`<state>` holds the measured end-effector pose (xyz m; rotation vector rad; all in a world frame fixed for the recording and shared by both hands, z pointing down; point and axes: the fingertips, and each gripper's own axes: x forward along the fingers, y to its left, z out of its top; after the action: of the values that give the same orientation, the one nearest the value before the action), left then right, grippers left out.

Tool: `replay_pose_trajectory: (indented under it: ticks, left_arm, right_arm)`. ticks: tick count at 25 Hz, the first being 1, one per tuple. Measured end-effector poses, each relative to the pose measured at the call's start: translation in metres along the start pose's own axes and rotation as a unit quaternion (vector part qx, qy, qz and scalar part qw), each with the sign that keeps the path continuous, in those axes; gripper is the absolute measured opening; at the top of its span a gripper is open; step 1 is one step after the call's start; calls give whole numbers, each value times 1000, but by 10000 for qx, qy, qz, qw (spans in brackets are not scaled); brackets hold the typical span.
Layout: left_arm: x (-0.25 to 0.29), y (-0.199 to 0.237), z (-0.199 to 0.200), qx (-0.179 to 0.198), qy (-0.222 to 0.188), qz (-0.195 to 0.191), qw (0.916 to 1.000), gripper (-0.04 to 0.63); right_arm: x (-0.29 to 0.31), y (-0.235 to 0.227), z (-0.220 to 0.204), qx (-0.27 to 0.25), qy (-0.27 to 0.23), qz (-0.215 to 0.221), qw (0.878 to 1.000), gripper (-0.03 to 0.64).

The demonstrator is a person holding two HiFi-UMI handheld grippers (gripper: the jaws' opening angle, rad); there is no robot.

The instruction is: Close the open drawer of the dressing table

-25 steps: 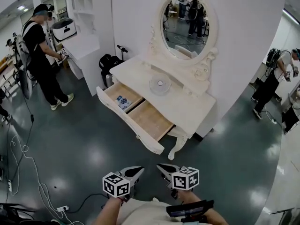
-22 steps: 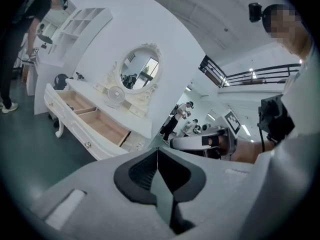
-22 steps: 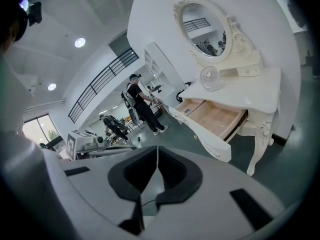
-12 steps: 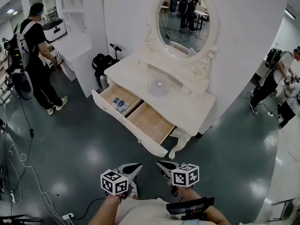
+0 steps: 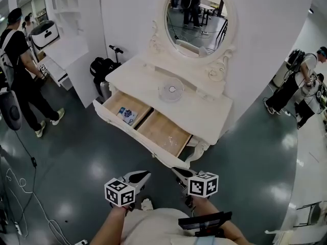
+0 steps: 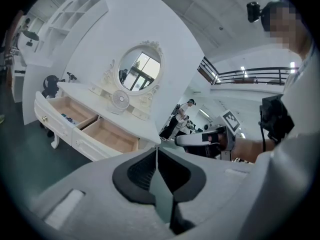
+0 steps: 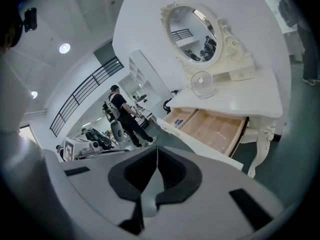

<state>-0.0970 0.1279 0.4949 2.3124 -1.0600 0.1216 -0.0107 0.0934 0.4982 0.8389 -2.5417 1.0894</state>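
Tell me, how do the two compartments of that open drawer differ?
The left compartment holds a small blue-and-white packet; the right compartment shows only bare wood. The right compartment also looks somewhat wider than the left compartment. Both are lined in pale wood and stand pulled out behind one white drawer front.

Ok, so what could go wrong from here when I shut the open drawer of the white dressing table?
The wide white drawer with wooden compartments is pulled far out; pushing one end could skew and jam it. A hard shove may throw the small blue-and-white packet in its left compartment and shake the round white fan on the white tabletop. The left gripper and right gripper are shut and short of the drawer; their narrow tips might slip on its front.
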Motion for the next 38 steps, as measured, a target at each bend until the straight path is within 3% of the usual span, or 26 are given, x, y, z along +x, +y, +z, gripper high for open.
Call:
replay_pose_trajectory:
  ticks: [6, 16, 30, 38]
  left_arm:
    - [12, 9, 1, 116, 343, -217, 9991, 11]
    - [60, 33, 12, 64, 491, -67, 9988, 16]
    - [97, 75, -4, -89, 960, 334, 9948, 166]
    - [113, 106, -20, -21, 1410, 407, 9892, 179]
  right_arm:
    - [7, -5, 7, 106, -149, -250, 9995, 17]
    - [13, -53, 36, 147, -84, -334, 9993, 17]
    - [43, -84, 71, 82, 231, -84, 9997, 17]
    - [48, -92, 74, 135, 322, -133, 9993, 18]
